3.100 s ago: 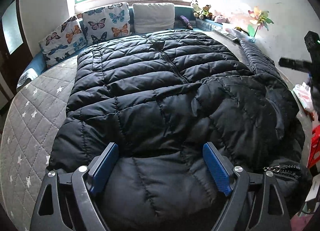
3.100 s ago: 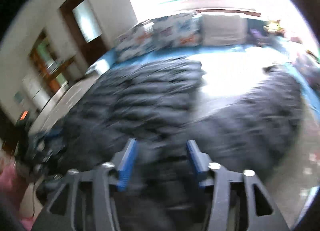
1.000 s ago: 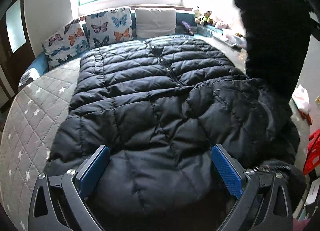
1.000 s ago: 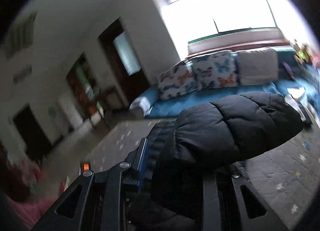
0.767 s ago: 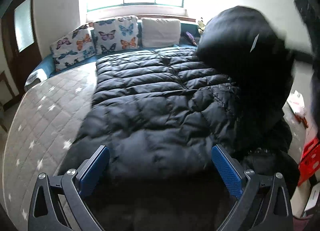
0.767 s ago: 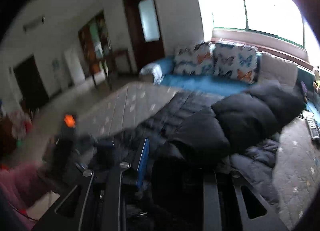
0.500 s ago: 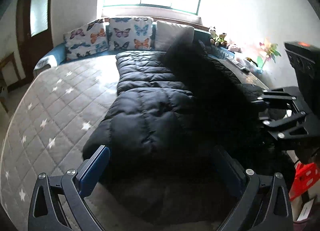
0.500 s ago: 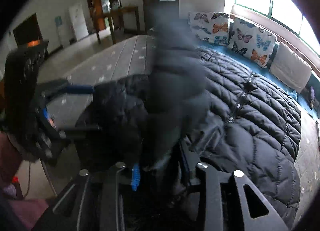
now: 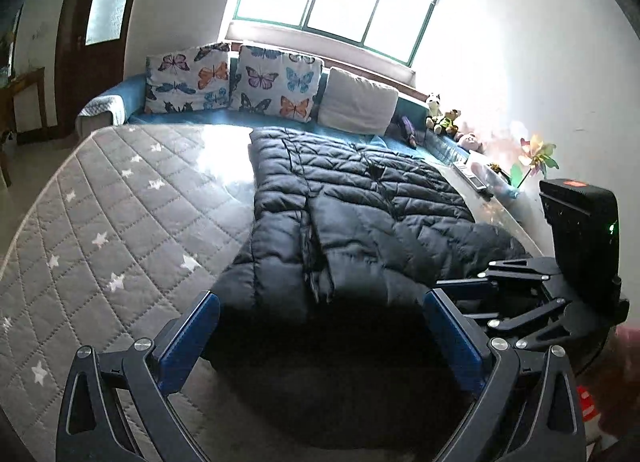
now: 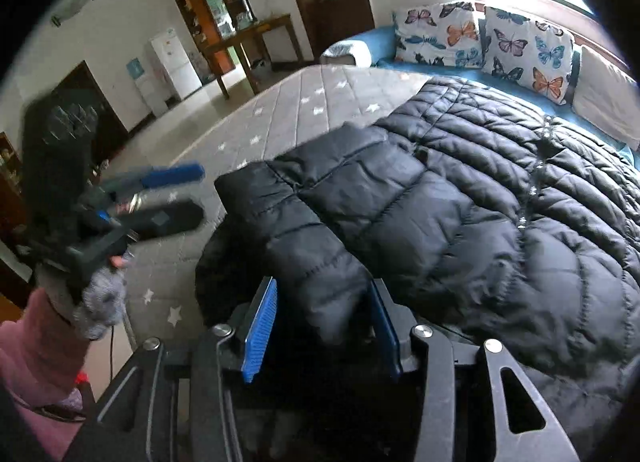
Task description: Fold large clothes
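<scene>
A large black quilted puffer jacket lies on the grey star-patterned mattress; its sleeve is folded across the body. My left gripper is open and empty, just off the jacket's near hem. It also shows at the left of the right wrist view. My right gripper has its jaws parted with the sleeve's cuff end lying loosely between the blue pads. It shows at the right edge of the left wrist view.
Butterfly cushions and a white pillow line the blue sofa under the window. Soft toys, a remote and a paper flower sit along the right wall. A door, table and fridge stand at the left.
My right gripper swung the sleeve from high on the right across the jacket, laid it down and opened its jaws. My left gripper pulled back and turned left, staying open.
</scene>
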The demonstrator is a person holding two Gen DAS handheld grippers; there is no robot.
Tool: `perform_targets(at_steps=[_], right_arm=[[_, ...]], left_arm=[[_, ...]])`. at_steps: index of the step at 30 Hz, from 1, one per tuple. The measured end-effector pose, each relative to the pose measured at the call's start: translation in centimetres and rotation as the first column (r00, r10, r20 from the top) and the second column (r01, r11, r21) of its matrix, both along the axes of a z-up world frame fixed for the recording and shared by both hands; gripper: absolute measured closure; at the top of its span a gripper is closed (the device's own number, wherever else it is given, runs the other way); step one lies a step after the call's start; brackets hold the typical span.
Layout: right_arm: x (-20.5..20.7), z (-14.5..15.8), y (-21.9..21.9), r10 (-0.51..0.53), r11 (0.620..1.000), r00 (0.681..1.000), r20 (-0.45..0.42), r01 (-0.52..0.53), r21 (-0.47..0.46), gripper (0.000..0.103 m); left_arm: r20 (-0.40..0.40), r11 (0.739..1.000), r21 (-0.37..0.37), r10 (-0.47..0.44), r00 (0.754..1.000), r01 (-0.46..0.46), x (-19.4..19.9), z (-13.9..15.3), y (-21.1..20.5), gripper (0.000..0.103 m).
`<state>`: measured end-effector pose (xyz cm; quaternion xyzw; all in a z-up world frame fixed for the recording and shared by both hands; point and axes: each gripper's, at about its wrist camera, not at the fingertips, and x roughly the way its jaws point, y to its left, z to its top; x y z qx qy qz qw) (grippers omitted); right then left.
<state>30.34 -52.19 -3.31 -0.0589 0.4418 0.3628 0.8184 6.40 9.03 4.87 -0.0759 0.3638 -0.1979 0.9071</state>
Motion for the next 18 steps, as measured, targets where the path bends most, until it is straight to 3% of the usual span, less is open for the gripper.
perform_targets(at_steps=[4,8,10,13,16,18], right_arm=[[-0.7,3.2,-2.9,-0.028,0.996,0.999,0.043,0.025,0.084,0.052],[-0.6,5.9,-9.2,-0.154,0.982,0.983,0.098,0.142,0.125,0.043],[-0.3,6.2,-13.2,-0.266,0.963,0.954,0.139,0.255,0.090,0.043],[0.7,5.1,-19.5,-0.446,0.895,0.883,0.148,0.443,0.052,0.043],[1.5,2.9,-23.5,-0.545,0.838,0.833,0.095,0.543,0.048,0.043],[2.0,1.4,-24.8,-0.573,0.819,0.818,0.051,0.570,0.064,0.043]], left_arm=[[0.019,1.000,0.006,0.016,1.000,-0.016,0.5,1.4,0.0,0.000],[0.044,0.999,-0.032,0.010,0.999,-0.009,0.7,2.9,-0.6,0.000],[0.054,0.999,-0.047,-0.014,0.998,0.016,0.9,3.7,-1.5,0.000],[0.061,0.997,-0.037,-0.060,0.996,0.062,1.2,4.2,-3.6,0.000],[0.057,0.993,-0.018,-0.117,0.991,0.118,1.7,4.4,-6.2,0.000],[0.049,0.988,-0.012,-0.153,0.987,0.154,2.1,4.4,-7.9,0.000]])
